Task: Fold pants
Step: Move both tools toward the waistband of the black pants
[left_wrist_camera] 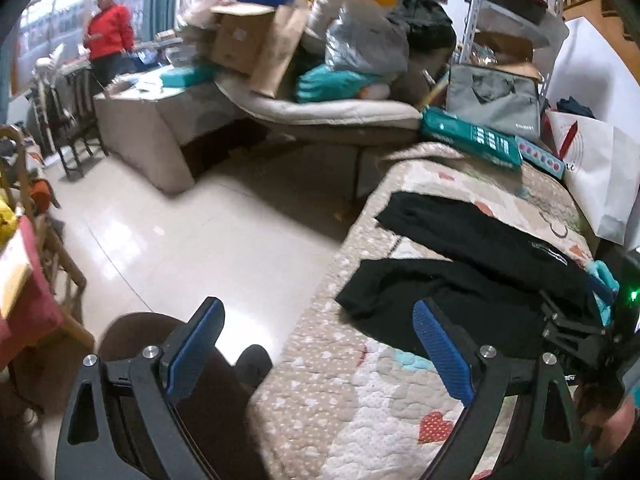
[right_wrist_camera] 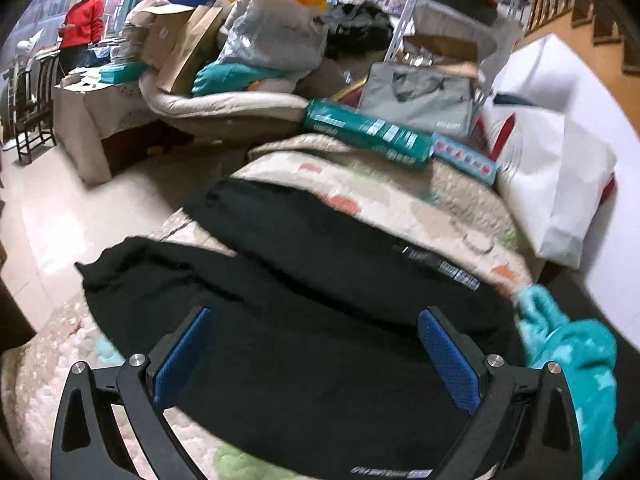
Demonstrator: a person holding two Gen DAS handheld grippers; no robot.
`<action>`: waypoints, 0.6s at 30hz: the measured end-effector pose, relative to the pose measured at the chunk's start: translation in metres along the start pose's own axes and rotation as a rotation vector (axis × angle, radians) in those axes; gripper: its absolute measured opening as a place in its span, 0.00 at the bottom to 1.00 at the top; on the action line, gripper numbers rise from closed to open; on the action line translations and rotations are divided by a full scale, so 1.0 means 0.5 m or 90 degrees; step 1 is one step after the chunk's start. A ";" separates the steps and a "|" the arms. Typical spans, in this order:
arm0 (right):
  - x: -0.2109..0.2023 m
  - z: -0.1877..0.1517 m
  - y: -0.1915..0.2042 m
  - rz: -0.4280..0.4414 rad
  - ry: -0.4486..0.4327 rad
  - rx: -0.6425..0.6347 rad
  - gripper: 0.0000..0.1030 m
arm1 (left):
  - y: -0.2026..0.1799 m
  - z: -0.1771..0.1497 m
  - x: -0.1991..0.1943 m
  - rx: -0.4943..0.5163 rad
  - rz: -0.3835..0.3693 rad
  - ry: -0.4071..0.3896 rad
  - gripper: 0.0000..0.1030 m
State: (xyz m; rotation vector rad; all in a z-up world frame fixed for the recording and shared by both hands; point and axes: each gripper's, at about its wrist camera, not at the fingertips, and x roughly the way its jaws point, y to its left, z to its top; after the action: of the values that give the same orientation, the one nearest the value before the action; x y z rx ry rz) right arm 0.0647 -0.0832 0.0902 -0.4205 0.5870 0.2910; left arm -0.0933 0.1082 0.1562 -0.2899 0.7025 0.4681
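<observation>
The pants (right_wrist_camera: 320, 280) are matt black cloth on a quilted, stitched bedcover (left_wrist_camera: 360, 392). Each tool's pads (right_wrist_camera: 448, 364) look like ribbed blue rubber on matt black plastic. The floor tiles (left_wrist_camera: 180, 240) are glossy.

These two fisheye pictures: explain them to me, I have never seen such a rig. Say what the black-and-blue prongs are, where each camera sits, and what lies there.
No robot here: a person carries a two-finger gripper in each hand, with a camera on each looking along its fingers. One picture is from the left gripper, the other from the right gripper. Both are open and hold nothing. Black pants lie spread, legs apart, on a patterned quilt. The right gripper hovers over the pants; the left is beside the quilt's edge, above the floor.
</observation>
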 end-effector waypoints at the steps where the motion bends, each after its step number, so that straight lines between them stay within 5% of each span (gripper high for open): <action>1: -0.005 0.003 -0.004 -0.010 -0.011 -0.002 1.00 | -0.001 -0.002 -0.010 0.005 0.007 -0.008 0.93; 12: -0.028 -0.001 -0.068 -0.076 -0.015 0.045 1.00 | -0.016 -0.022 -0.083 0.037 0.015 -0.044 0.93; 18: -0.079 0.008 -0.100 -0.136 -0.086 0.077 1.00 | -0.018 -0.022 -0.139 0.046 0.047 -0.107 0.93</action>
State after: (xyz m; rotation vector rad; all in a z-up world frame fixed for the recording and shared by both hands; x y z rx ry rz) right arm 0.0538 -0.1309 0.1312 -0.3410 0.4207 0.0776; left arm -0.1409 0.0742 0.1961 -0.1539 0.5660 0.5299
